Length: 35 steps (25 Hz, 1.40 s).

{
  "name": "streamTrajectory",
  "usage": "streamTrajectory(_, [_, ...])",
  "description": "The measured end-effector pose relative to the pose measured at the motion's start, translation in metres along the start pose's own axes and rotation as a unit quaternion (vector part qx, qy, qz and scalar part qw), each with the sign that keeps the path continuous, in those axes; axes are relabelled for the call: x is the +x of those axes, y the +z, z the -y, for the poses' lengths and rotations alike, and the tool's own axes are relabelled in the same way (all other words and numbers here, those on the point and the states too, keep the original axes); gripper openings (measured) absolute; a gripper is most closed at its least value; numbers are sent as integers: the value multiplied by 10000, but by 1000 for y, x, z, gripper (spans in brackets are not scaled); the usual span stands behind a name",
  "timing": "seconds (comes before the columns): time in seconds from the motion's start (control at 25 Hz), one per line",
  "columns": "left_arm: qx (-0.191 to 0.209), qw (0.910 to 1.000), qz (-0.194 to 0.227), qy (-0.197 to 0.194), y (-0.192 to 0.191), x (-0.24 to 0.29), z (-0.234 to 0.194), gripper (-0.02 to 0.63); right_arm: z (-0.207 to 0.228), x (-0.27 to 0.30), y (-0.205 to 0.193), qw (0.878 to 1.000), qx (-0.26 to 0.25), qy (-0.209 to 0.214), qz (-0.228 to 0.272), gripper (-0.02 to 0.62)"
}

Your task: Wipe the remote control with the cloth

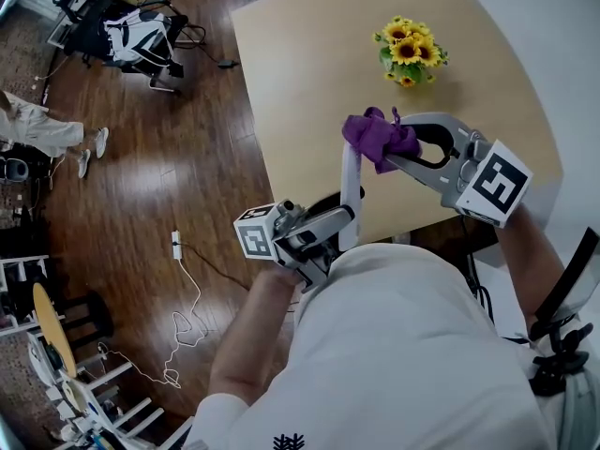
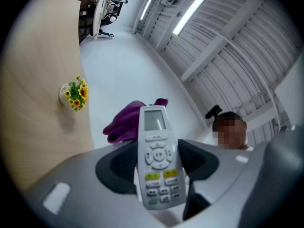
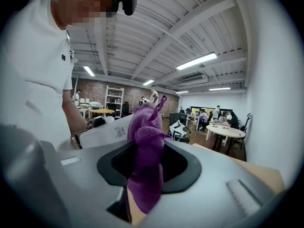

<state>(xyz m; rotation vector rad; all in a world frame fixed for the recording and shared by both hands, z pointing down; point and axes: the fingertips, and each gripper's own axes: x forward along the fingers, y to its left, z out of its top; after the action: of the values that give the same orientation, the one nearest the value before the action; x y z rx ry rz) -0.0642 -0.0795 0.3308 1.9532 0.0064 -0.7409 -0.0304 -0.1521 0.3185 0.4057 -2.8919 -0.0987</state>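
Observation:
My left gripper (image 1: 337, 218) is shut on a white remote control (image 1: 350, 190), which it holds upright above the table's near edge. In the left gripper view the remote control (image 2: 158, 156) faces the camera with its screen and buttons showing. My right gripper (image 1: 398, 153) is shut on a purple cloth (image 1: 378, 137), and the cloth rests against the remote's top end. The cloth (image 3: 146, 151) hangs bunched between the jaws in the right gripper view, with the remote's back (image 3: 104, 133) just behind it.
A pale wooden table (image 1: 309, 73) lies below, with a small pot of sunflowers (image 1: 410, 52) at its far right. Left of the table is dark wood floor with a white cable (image 1: 183, 289) and bags (image 1: 141, 31). People sit at tables (image 3: 223, 129) in the background.

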Motion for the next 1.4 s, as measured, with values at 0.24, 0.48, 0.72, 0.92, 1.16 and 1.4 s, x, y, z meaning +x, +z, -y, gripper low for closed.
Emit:
streamTrajectory(0.24, [33, 10000, 46, 55, 3, -1, -1, 281, 13, -10, -3, 9994, 76, -320, 74, 124])
streamTrajectory(0.48, [123, 9988, 248, 404, 14, -17, -17, 281, -5, -19, -28, 9985, 403, -355, -69, 124])
streamTrajectory(0.72, [642, 9883, 175, 1373, 22, -25, -51, 282, -23, -35, -90, 9919, 967, -624, -545, 124])
streamTrajectory(0.92, [1195, 9584, -108, 2588, 23, -41, -104, 281, -28, -59, -135, 9803, 1484, -975, -867, 124])
streamTrajectory(1.16, [1543, 9147, -663, 3677, 14, -48, -176, 282, -28, -92, -174, 9644, 1938, -1361, -1180, 124])
streamTrajectory(1.4, [1559, 8493, -1022, 4938, 7, -59, -251, 282, -26, -116, -188, 9558, 2212, -1548, -1168, 124])
